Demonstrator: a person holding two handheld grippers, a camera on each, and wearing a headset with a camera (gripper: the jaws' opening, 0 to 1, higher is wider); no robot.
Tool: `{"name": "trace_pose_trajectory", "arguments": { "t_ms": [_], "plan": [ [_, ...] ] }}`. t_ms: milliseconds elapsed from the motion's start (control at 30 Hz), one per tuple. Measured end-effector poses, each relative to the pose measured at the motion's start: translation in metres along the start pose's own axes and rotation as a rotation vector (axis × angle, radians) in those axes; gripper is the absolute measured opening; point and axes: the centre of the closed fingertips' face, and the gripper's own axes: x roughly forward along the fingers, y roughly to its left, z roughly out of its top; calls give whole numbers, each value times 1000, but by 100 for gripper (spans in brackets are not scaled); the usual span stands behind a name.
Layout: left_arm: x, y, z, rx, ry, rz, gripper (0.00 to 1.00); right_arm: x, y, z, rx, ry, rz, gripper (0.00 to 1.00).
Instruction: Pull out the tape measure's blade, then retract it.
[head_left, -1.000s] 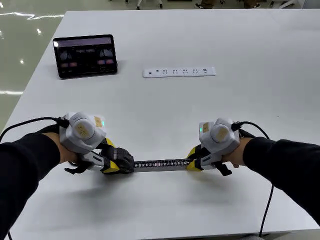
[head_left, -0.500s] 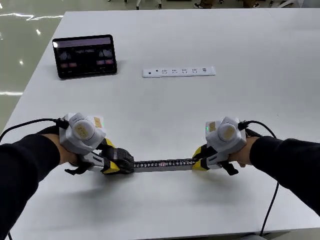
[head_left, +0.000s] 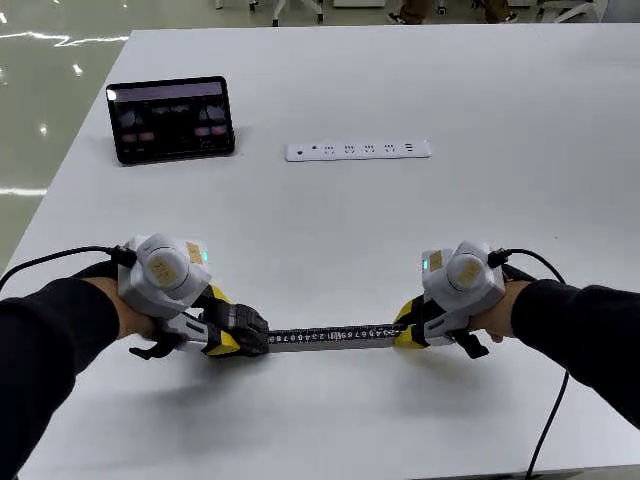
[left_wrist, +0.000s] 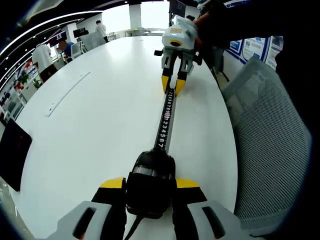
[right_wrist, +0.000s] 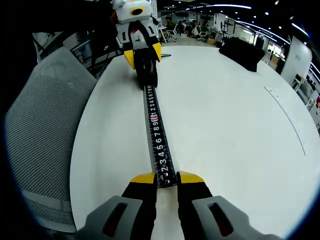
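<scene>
Left gripper (head_left: 226, 336) and right gripper (head_left: 407, 335) sit low on the white table (head_left: 420, 230) near its front edge, well apart, with a dark tablet (head_left: 170, 115) propped at the far left and a white power strip (head_left: 358, 149) lying beyond them. The left jaws are clamped on the black tape measure case (left_wrist: 151, 175), which rests on the table. The right jaws pinch the end of its blade (head_left: 330, 335), stretched flat in 1 straight line between the 2 grippers.

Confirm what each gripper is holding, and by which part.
Left gripper clamps the tape measure by the sides of its case; right gripper pinches the blade at its free end.
</scene>
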Motion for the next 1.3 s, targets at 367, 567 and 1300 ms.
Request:
{"name": "trace_pose_trajectory", "arguments": {
  "t_ms": [367,567,1300],
  "plan": [
    [2,1,-1,12,10,-3,31,-7,-1,-10,15,6,-8,11],
    [2,1,-2,14,12,-4,31,-12,-3,-16,22,10,-13,11],
    [3,0,-2,4,10,-4,32,-27,-6,-34,48,12,-21,11]
  ]
}}
